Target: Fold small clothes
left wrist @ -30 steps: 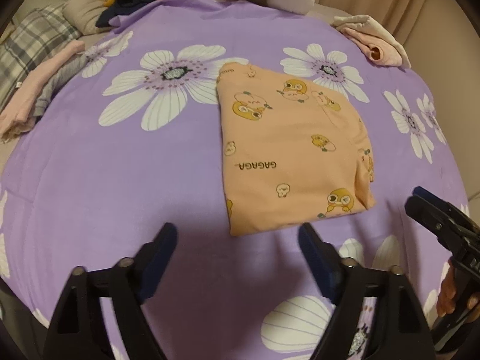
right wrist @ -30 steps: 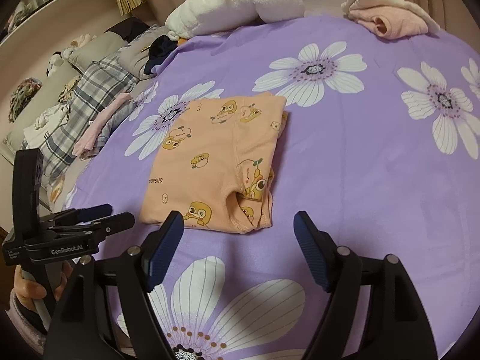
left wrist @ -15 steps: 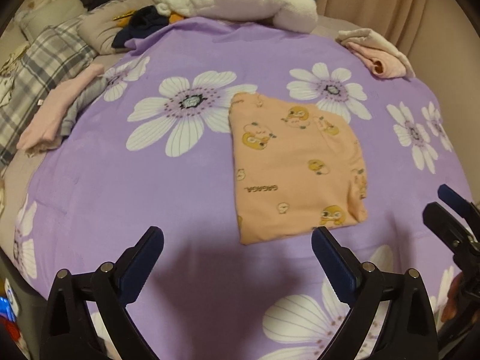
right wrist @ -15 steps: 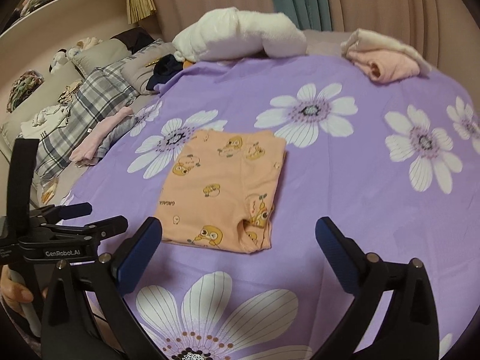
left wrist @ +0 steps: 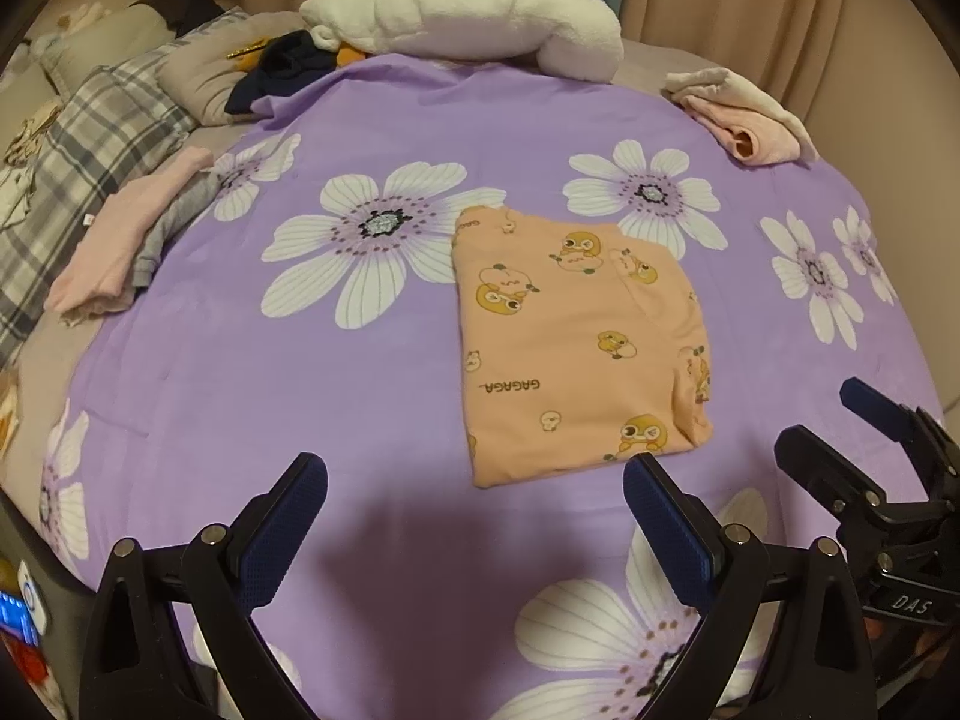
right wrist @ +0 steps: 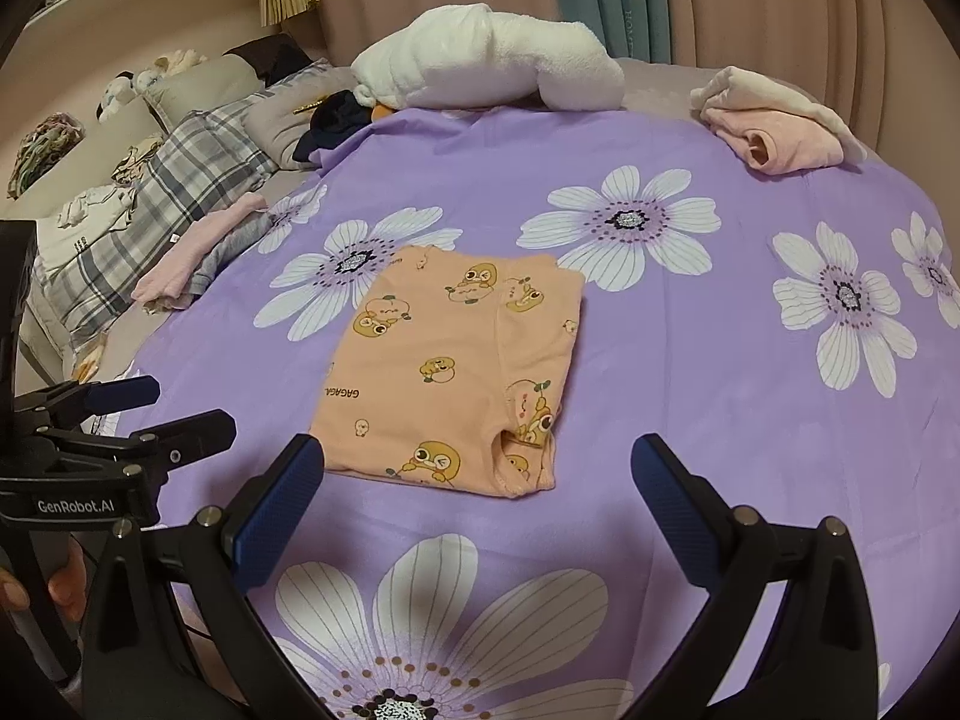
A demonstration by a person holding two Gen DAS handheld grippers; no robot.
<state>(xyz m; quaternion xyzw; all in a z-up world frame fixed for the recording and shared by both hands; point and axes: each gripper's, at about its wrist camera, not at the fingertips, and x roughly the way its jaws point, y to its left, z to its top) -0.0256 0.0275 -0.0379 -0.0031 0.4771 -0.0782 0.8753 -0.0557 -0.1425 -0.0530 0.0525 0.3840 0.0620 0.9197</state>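
Observation:
A folded peach garment (left wrist: 576, 348) printed with yellow ducks lies flat on the purple flowered sheet (left wrist: 300, 390). My left gripper (left wrist: 474, 480) hovers over the garment's near edge, open wide, nothing between its blue pads. In the right wrist view the same garment (right wrist: 456, 366) sits just beyond my right gripper (right wrist: 478, 456), which is also open and empty. Each gripper shows in the other's view: the right gripper (left wrist: 822, 417) to the right of the garment, the left gripper (right wrist: 189, 405) to its left. Neither touches the cloth.
A rolled white blanket (left wrist: 468, 18) lies at the far edge of the bed. Folded pink clothes (left wrist: 744, 120) sit far right. Pink and grey garments (left wrist: 120, 240) lie at the left edge beside a plaid pillow (left wrist: 90, 138). A dark garment (left wrist: 282, 66) lies far left.
Both grippers have lifted and drawn back from the garment, and their jaws have spread wider. The garment has not moved.

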